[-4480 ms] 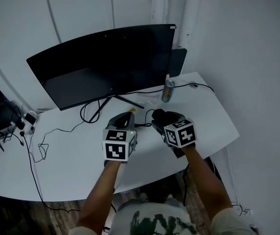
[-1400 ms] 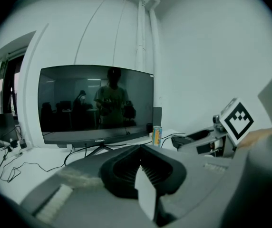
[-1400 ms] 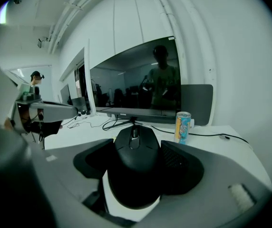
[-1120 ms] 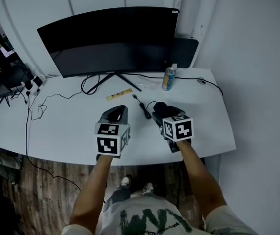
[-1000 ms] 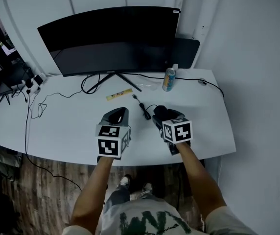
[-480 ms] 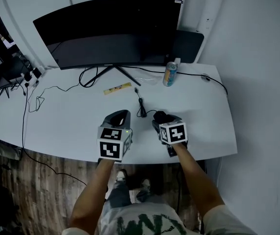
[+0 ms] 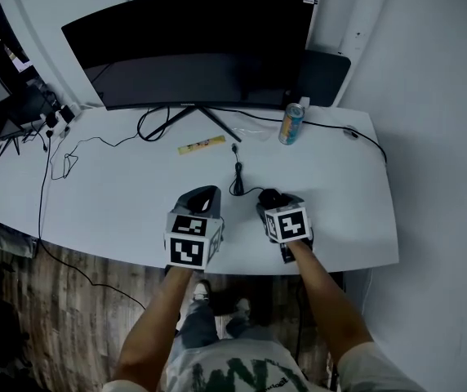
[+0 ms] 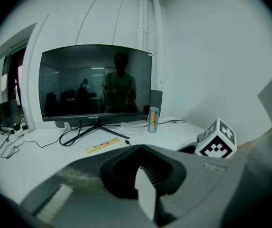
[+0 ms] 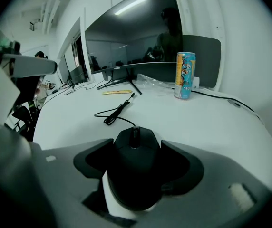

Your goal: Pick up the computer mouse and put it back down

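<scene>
My right gripper point(image 7: 268, 199) is clenched on the black computer mouse point(image 9: 136, 175). Its padded black fingers point(image 9: 91, 158) press the mouse's two flanks, and the scroll wheel points away from me, toward the back of the counter. The mouse sits low over the white counter point(image 7: 119, 202), near the front edge and a little right of centre. I cannot tell whether its underside touches the top.

The mouse's thin black cable point(image 7: 237, 178) leaves its nose, curls into a small loop just ahead of it, then runs straight back across the counter to a loose plug.

My left gripper point(image 7: 205, 194) is just beside the right one, on the left, also low near the front edge. Its fingers point(image 8: 121, 163) are closed together with nothing between them. In the left gripper view the right gripper's marker cube point(image 8: 217, 139) shows close by on the right.

At the back of the counter stands a wide curved black monitor point(image 7: 193, 47) on a splayed stand, its screen dark. A flat yellow strip point(image 7: 201, 145) lies in front of the stand, well ahead of my left gripper. A blue and orange drink can point(image 7: 291, 124) stands upright near the monitor's right end, with a dark flat panel point(image 7: 327, 76) behind it against the wall. Thin black leads point(image 7: 54, 158) trail over the counter's left end.
</scene>
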### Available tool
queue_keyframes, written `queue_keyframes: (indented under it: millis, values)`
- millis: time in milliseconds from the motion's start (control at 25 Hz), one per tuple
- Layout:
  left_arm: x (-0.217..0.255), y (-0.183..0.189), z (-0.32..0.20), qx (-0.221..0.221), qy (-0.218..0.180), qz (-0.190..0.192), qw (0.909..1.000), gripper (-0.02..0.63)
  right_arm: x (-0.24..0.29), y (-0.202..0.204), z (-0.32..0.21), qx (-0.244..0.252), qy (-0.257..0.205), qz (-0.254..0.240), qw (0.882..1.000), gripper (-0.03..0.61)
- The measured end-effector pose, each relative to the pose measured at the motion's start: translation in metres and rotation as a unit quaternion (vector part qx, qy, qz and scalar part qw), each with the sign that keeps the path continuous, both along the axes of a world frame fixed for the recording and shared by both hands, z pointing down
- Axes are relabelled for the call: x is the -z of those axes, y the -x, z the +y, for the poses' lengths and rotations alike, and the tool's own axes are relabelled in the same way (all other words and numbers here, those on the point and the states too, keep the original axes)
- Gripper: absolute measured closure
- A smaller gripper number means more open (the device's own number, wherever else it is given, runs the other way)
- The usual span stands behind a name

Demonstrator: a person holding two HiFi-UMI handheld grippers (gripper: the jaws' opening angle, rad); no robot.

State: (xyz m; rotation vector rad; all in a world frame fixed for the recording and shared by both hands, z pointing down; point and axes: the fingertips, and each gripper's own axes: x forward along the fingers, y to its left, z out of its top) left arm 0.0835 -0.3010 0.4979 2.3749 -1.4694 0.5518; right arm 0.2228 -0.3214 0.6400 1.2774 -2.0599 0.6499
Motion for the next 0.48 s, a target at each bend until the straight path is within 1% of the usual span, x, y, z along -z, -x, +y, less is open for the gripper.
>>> queue_keyframes:
  millis: [320, 480]
  values:
    - [0.0053, 0.0049, -0.0014, 0.006, -0.002, -0.005, 1.0000, 0.611, -0.0019, -0.0010, -0.0004, 0.002, 0.008, 0.012, 1.000, 0.261]
    - [0.0085, 0.0090, -0.0038, 0.006, -0.003, -0.005, 1.0000, 0.611, 0.0052, -0.0010, -0.0005, -0.002, 0.003, 0.005, 1.000, 0.258]
